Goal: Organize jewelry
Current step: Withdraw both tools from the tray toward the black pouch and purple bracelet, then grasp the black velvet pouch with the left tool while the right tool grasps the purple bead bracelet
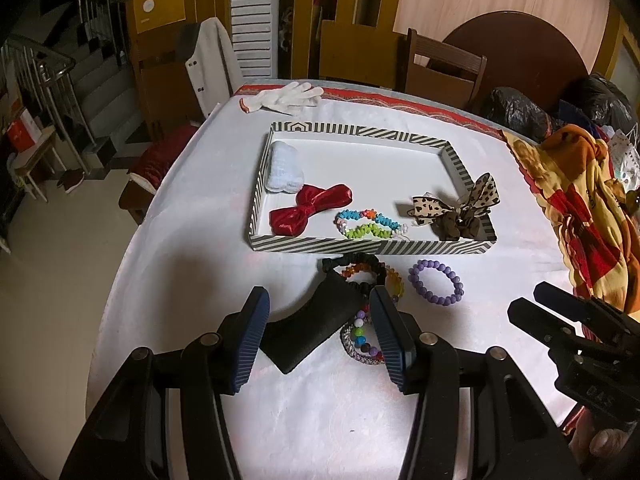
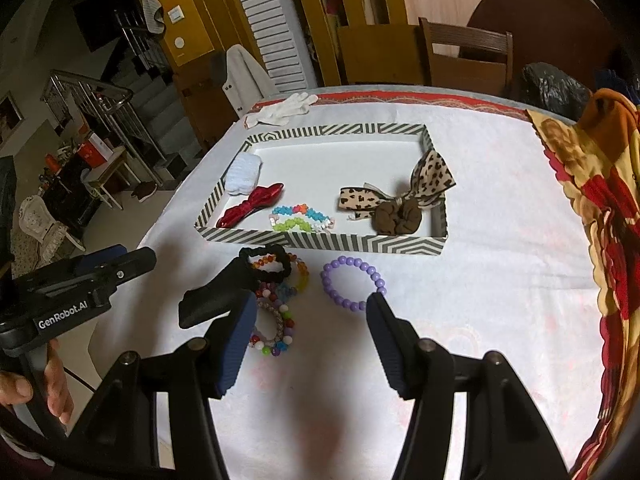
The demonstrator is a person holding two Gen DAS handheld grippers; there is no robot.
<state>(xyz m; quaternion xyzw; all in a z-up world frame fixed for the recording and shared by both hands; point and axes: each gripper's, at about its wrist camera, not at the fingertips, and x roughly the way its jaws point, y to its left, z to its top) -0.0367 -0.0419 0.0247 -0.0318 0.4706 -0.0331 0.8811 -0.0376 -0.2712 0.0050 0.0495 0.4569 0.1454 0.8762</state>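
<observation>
Glossy satin red bow (image 1: 310, 209); matt plastic purple bracelet (image 1: 436, 282); white cloth tablecloth (image 1: 320, 420).

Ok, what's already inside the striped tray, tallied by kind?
Bows: 2, red bow and leopard bow, counted together with the brown scrunchie it appears tied to
Bracelets: 1, bead bracelet
Knit pieces: 1, white knit piece
Total: 4

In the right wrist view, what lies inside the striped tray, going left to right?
White knitted piece → red bow → colourful beaded bracelet → brown scrunchie with the leopard-print bow, all inside the striped tray.
</observation>
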